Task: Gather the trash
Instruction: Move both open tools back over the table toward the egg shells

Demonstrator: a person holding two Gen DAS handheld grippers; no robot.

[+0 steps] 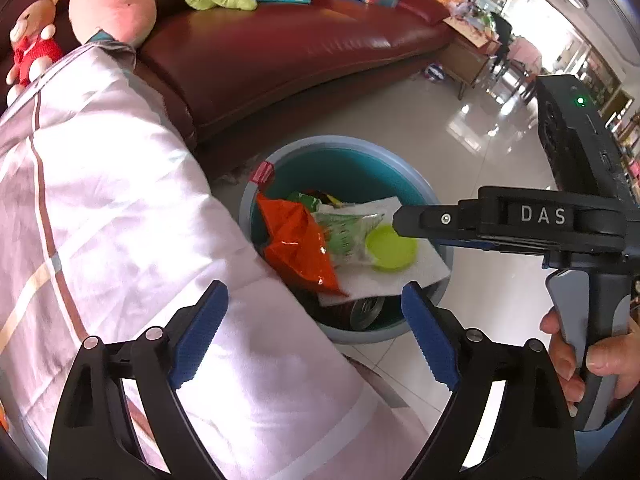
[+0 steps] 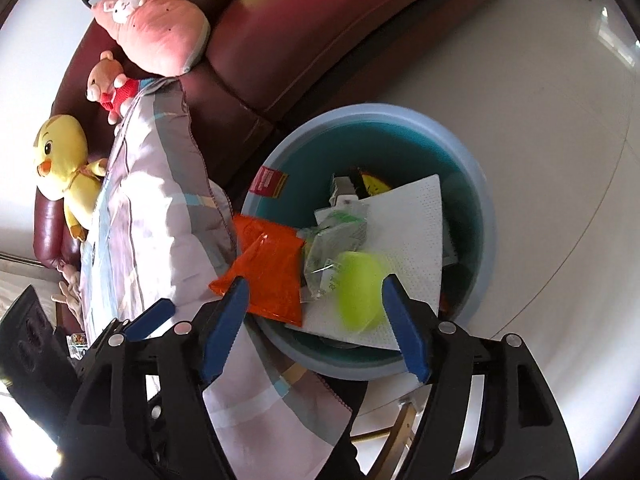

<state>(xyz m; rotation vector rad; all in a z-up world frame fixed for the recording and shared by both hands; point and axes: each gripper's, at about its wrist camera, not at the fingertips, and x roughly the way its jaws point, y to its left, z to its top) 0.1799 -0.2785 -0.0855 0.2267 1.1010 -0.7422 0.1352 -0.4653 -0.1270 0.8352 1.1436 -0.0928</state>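
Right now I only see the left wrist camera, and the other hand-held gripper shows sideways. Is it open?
Observer: Yes. In the right wrist view, the right hand-held gripper has its blue pads apart and they press on nothing.
Operator: Any toys I can't see?
Observer: A yellow duck plush sits at the end of the sofa, beside the patterned quilt.
Operator: Does the pink pillow have a face?
Observer: Yes, a white bunny face at its top end.
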